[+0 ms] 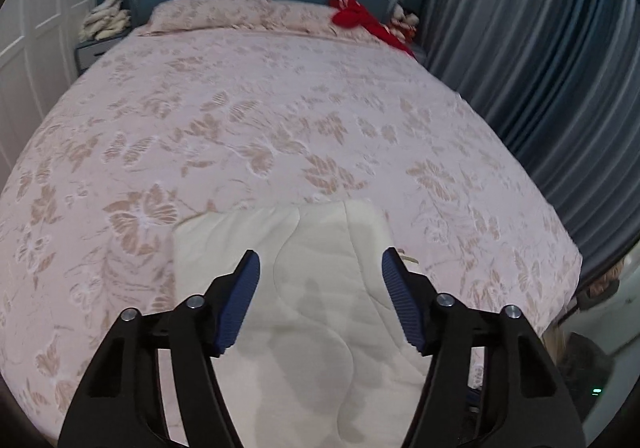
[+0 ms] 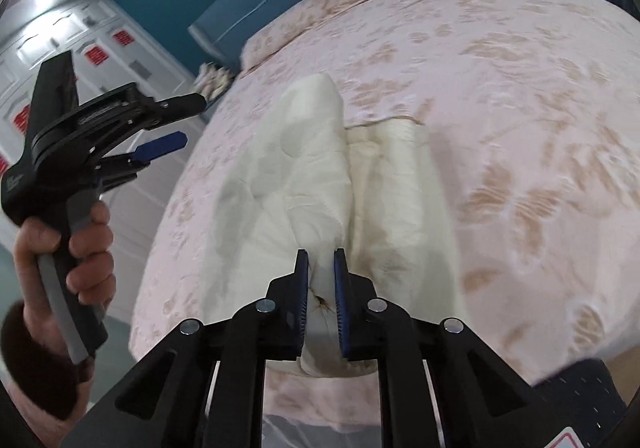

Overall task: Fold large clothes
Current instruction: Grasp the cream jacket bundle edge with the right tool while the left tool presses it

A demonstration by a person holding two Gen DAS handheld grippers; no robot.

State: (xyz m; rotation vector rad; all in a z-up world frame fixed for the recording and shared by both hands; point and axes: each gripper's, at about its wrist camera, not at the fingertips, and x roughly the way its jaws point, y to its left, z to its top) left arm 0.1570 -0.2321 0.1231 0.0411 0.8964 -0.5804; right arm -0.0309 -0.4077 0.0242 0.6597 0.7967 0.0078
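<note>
Two hand-held grippers work over a wide bed [image 1: 280,119] covered with a pink floral spread. The left hand-held gripper [image 1: 320,300] hangs above the near end of the bed with its blue pads [image 1: 240,304] spread apart and nothing between them; below it lies a cream quilted garment [image 1: 304,288], flat on the spread. In the right wrist view that same left tool is off to the left side, gripped by a hand [image 2: 76,248] around its handle, clear of the cloth.

The right hand-held gripper [image 2: 322,304] is clenched on a bunched fold of the cream quilted garment [image 2: 304,175]; the pads press the fabric from both sides and the cloth rises from the bed into a ridge that runs away from the fingers. Another part of the garment lies flat just to the right of that ridge. A red cloth [image 1: 356,13] sits at the far corner by the pillows [image 1: 224,13], well apart from the garment, and grey-blue curtains [image 1: 540,67] hang along the right of the bed.
</note>
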